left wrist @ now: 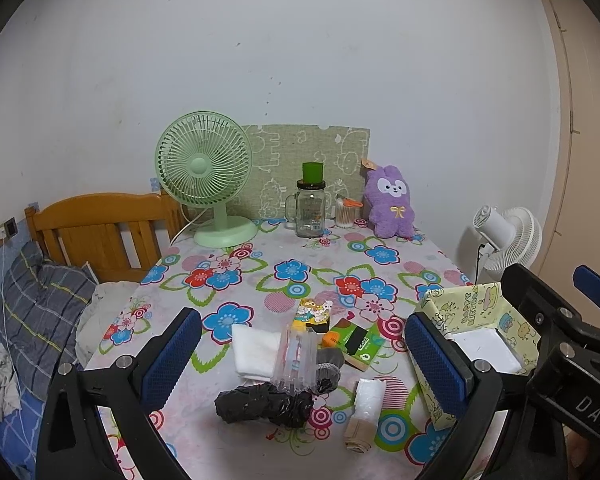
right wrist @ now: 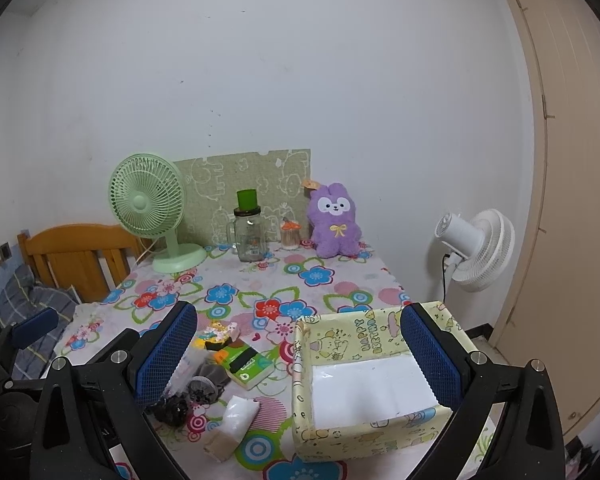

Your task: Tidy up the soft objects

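Soft items lie in a cluster on the floral table: a black plastic roll (left wrist: 266,403), a white folded cloth (left wrist: 256,350), a clear plastic packet (left wrist: 296,362), grey socks (left wrist: 328,366), a green tissue pack (left wrist: 356,342), a cartoon packet (left wrist: 314,312) and a white-and-beige roll (left wrist: 364,412). A yellow cartoon box (right wrist: 370,384), open and empty, stands at the right. My left gripper (left wrist: 308,356) is open above the cluster. My right gripper (right wrist: 300,354) is open, over the box's left side. A purple plush rabbit (right wrist: 334,222) sits at the back.
A green desk fan (left wrist: 206,178), a glass jar with green cup (left wrist: 310,208), a cotton-swab jar (left wrist: 346,214) and a green board (left wrist: 300,160) stand along the wall. A wooden bed frame (left wrist: 100,232) and pillow are left; a white floor fan (right wrist: 478,254) is right.
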Demonstrator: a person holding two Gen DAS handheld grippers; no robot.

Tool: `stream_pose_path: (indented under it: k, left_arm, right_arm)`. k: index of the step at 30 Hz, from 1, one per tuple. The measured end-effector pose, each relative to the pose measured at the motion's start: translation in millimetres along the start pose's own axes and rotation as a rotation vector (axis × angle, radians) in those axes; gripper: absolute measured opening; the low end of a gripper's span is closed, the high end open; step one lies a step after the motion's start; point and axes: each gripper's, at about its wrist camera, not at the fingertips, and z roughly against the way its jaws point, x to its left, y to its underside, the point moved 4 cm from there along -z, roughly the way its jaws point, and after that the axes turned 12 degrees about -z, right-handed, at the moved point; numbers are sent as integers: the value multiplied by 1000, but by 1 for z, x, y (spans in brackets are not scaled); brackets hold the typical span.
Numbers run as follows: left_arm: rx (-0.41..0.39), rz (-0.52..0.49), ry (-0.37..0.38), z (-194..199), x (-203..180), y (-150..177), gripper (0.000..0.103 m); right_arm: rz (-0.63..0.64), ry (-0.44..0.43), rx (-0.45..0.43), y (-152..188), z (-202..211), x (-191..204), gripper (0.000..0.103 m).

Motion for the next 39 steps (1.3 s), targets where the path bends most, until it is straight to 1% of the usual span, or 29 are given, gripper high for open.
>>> stream_pose_path:
  k: [22,30,39]
  left_arm:
    - [1,2,1,0,1,0,102]
    - [7,12,29,1,1,0,100]
    - [12,9,21,1,1,0,100]
  right_arm:
    - [-2,-8,-2,0,1,0,103]
    - [-4,-10,-7,0,2,1,103]
    - [-5,-15,-3,1,3,4,103]
